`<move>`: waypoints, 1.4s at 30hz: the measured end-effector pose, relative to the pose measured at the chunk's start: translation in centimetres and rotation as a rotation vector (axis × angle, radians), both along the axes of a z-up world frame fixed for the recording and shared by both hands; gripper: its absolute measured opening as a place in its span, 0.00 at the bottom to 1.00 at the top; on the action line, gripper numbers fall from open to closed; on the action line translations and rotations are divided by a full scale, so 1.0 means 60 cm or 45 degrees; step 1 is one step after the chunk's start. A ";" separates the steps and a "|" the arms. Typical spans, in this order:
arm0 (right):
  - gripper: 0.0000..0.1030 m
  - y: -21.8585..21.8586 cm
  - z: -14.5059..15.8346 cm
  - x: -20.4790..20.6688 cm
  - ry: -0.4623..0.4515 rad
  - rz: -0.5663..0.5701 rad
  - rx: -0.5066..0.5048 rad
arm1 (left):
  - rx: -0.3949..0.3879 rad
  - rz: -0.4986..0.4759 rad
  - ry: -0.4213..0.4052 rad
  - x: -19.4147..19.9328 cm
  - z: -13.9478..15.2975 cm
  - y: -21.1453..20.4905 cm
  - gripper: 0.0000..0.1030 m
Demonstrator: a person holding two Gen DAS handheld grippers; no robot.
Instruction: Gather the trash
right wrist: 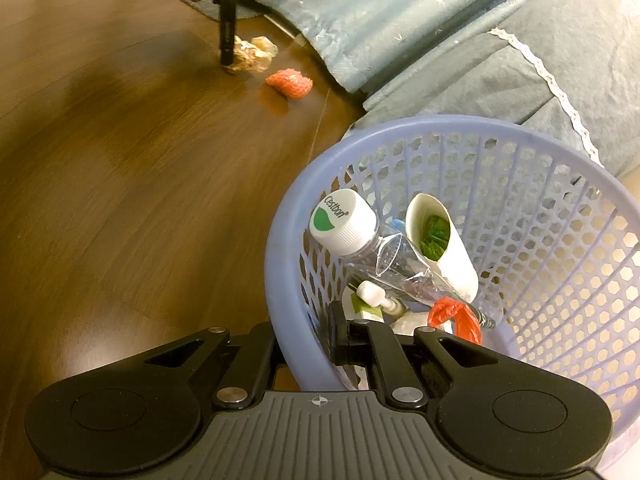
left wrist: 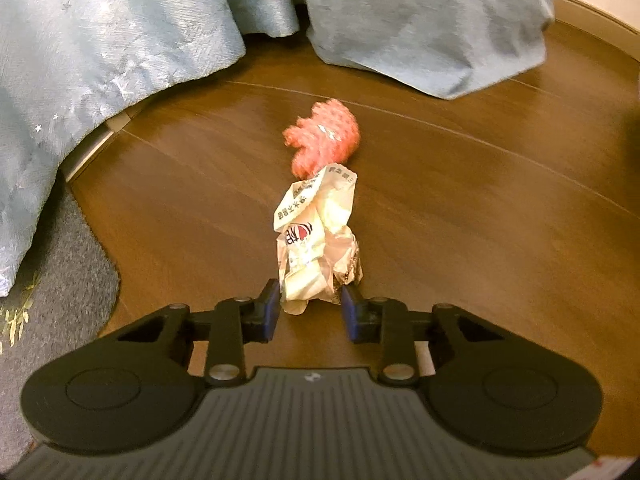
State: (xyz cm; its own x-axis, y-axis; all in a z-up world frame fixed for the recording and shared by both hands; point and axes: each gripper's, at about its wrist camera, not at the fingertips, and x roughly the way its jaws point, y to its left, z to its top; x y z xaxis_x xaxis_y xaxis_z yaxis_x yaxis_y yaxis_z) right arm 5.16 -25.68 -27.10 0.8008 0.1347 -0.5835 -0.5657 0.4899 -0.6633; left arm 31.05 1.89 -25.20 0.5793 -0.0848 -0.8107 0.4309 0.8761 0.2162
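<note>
Pinching the near end of the crumpled wrapper (left wrist: 318, 248) between blue pads (left wrist: 270, 312): left gripper (left wrist: 308, 312), narrowed onto the paper with both pads touching its sides. Lying on the brown wooden floor (left wrist: 460, 220), with its long axis running straight away toward 12 o'clock from the claw, so probably only a lift is needed next. Thin, creased, glossy white paper with printed marks, light and easy to crush. Just beyond at 12 o'clock, touching or nearly touching the far end: a pink foam net (left wrist: 322, 134), soft and bumpy. Farther, pale blue fabric (left wrist: 120, 40) hanging in folds. Clamped tight on the rim of the lilac plastic basket (right wrist: 560, 216): right gripper (right wrist: 308, 340), well apart from the wrapper, at about 5 o'clock from it in the right wrist view. Inside, a clear bottle (right wrist: 360, 236) with ribbed white cap
</note>
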 end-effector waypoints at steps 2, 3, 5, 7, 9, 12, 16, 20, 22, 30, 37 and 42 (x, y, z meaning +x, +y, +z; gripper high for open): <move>0.04 0.002 0.000 0.001 -0.001 -0.007 0.004 | -0.007 -0.023 0.015 -0.018 0.004 0.004 0.26; 0.04 0.003 0.000 0.001 -0.001 -0.010 0.004 | -0.006 -0.035 0.023 -0.029 0.007 0.006 0.26; 0.04 0.005 0.000 0.001 -0.003 -0.014 0.003 | -0.013 -0.053 0.036 -0.047 0.012 0.009 0.26; 0.04 0.005 0.000 0.001 -0.003 -0.013 0.002 | -0.019 -0.081 0.050 -0.070 0.017 0.009 0.26; 0.04 0.007 0.000 0.001 -0.001 -0.014 -0.002 | -0.026 -0.108 0.063 -0.091 0.022 0.009 0.26; 0.04 0.010 0.000 0.003 0.000 -0.019 -0.006 | -0.051 -0.136 0.087 -0.122 0.029 0.010 0.26; 0.04 0.012 0.002 0.003 0.004 -0.027 -0.006 | -0.067 -0.174 0.115 -0.164 0.035 0.005 0.26; 0.04 0.015 0.006 0.001 0.004 -0.039 0.005 | -0.078 -0.195 0.137 -0.193 0.039 -0.004 0.26; 0.04 0.016 0.008 0.001 0.003 -0.048 0.012 | -0.078 -0.208 0.147 -0.204 0.040 -0.010 0.27; 0.04 0.020 0.010 0.006 0.006 -0.054 0.022 | -0.102 -0.175 0.112 -0.218 0.040 -0.015 0.45; 0.04 0.021 0.011 0.006 0.009 -0.058 0.019 | -0.119 -0.157 0.071 -0.222 0.039 -0.017 0.54; 0.04 0.021 0.010 0.004 0.012 -0.051 0.013 | -0.144 -0.132 0.045 -0.218 0.036 -0.011 0.55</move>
